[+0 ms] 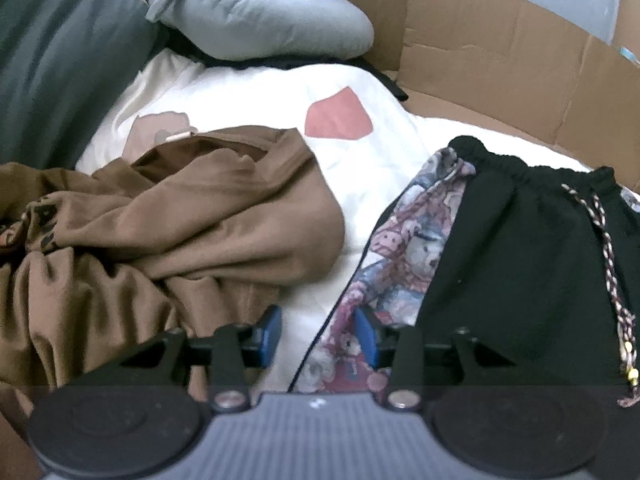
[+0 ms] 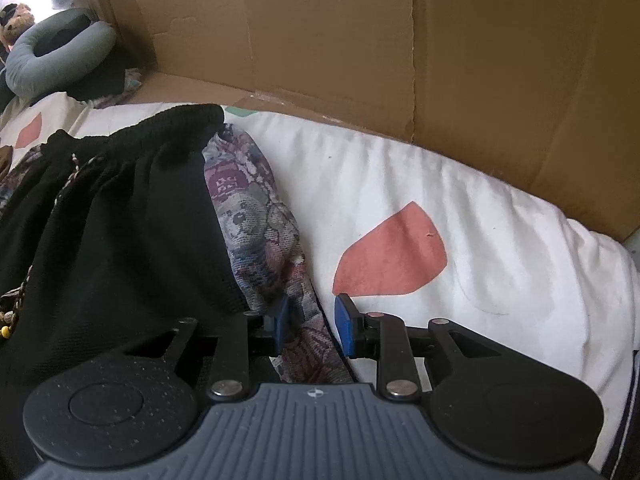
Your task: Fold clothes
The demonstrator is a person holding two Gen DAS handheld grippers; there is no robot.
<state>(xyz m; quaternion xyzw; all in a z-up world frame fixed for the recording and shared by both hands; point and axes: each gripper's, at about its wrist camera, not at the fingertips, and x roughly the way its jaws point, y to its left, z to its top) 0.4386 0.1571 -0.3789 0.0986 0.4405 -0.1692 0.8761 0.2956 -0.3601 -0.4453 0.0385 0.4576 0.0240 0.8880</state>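
Black shorts (image 1: 516,248) lie flat on the white bed (image 2: 460,200), waistband at the far end, long axis running away from both grippers. Left gripper (image 1: 318,334) partly open, empty, straddling the shorts' patterned left edge. Right gripper (image 2: 312,326) partly open, nothing pinched, over the right patterned edge. Each hand equally near its side. Brown garment (image 1: 180,220) crumpled further left.

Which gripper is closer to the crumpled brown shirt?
Left. The left gripper is open right beside the brown shirt, between it and the black shorts. The right gripper is open at the shorts' far edge; no shirt shows there.
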